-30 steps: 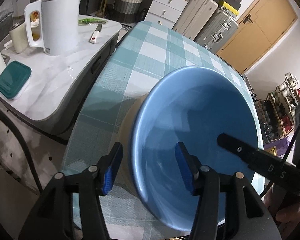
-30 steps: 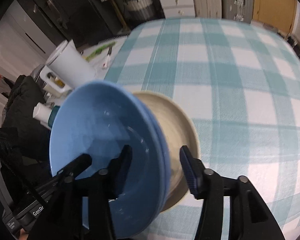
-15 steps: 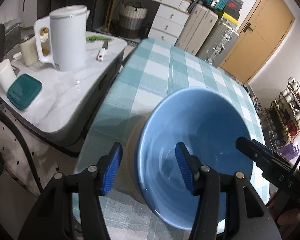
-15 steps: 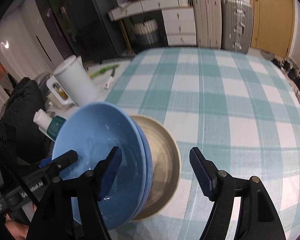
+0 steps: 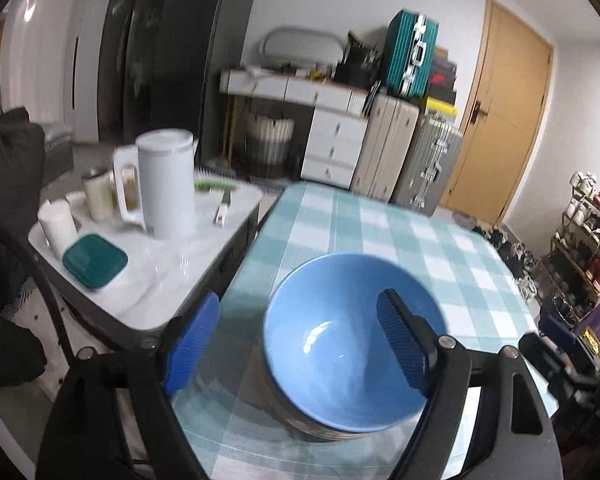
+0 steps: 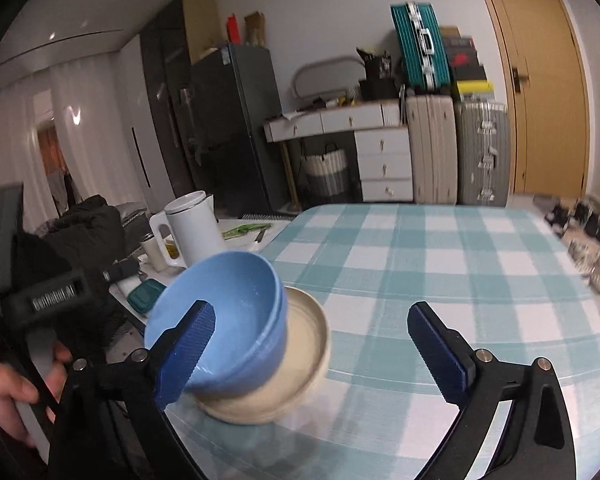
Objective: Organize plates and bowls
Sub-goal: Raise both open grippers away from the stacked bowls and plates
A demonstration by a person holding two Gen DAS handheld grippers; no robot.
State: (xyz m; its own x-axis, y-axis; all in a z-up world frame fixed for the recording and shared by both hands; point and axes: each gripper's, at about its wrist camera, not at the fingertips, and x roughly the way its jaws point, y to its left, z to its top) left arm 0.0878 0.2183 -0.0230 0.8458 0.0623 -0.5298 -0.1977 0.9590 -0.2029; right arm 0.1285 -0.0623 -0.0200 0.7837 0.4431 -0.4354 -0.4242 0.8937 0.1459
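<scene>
Listing by view, left wrist first: one left gripper [image 5: 300, 344], jaws wide apart and just opened further, pads clear of the crockery; one blue bowl [image 5: 352, 340] seen from above, glossy inside with a small highlight, sitting on a stack of plates [image 5: 300, 420] of which only thin dark rim edges show, count not readable; stack stands at the near left corner of the tabletop [image 5: 440, 240] under a teal-and-white checked cloth; right pad overlaps the bowl's rim in the picture, contact not visible; a second black tool [image 5: 556, 364] cut off at the right edge. Side table [image 5: 172, 272], white top: one white kettle [image 5: 164, 184], one teal lid [image 5: 94, 260], one white cup [image 5: 58, 224], one jar [image 5: 96, 196], small items blurred

Right wrist view: one right gripper [image 6: 312, 356], jaws spread very wide and just opened further, nothing between the pads; blue bowls [image 6: 228, 320], a double rim line suggesting two nested, tilted toward the camera; one beige plate [image 6: 296, 360] beneath them, shallow and matte, on the cloth near the table's left edge; left pad covers part of the bowl front; one hand [image 6: 16, 388] on the other tool at far left, partly cut off
</scene>
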